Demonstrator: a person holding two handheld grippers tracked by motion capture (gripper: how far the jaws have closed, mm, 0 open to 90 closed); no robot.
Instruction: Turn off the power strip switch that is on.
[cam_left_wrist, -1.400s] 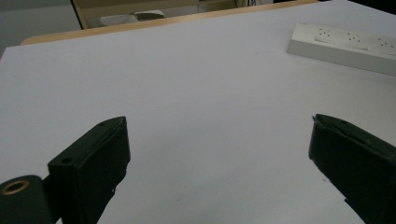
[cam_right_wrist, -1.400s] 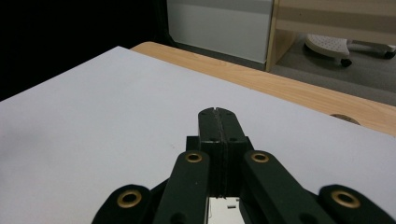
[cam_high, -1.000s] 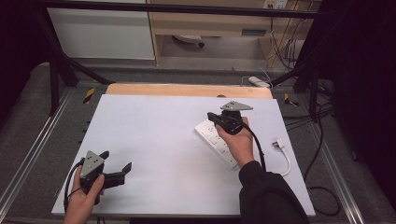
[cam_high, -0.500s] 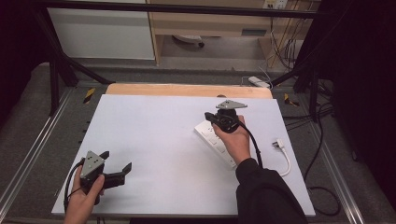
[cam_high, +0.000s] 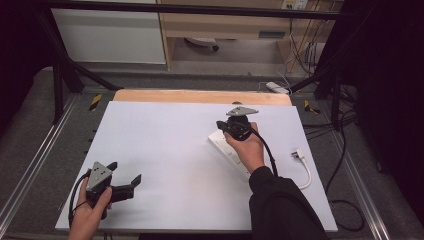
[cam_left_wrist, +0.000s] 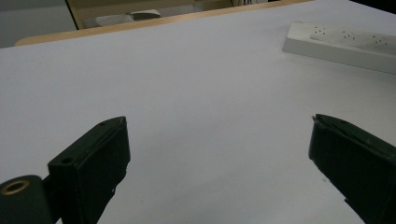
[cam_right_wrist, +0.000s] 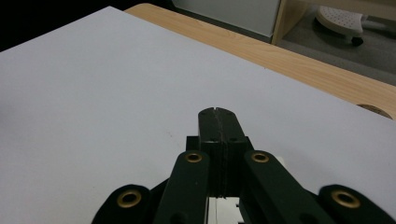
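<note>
Right gripper hovering over the far end of the power strip, jaws pressed fully together with nothing between them; closed seam plainly showing in the right gripper view. Tip pointing toward the far left corner of the table. Right hand wrapping the gripper body, forearm in a dark sleeve coming in from the near edge, covering the middle of the strip.

Power strip lying flat on the right half of the table, running diagonally from mid-table toward the near right corner. Also showing at the upper right of the left gripper view, sockets facing up. Contact between gripper and strip: cannot tell.

White cable with plug lying just beside the strip, near the right edge.

Left gripper sitting low near the near left corner, jaws spread wide and empty, bare table between them. Left hand holding it from the near edge, well apart from the strip.
</note>
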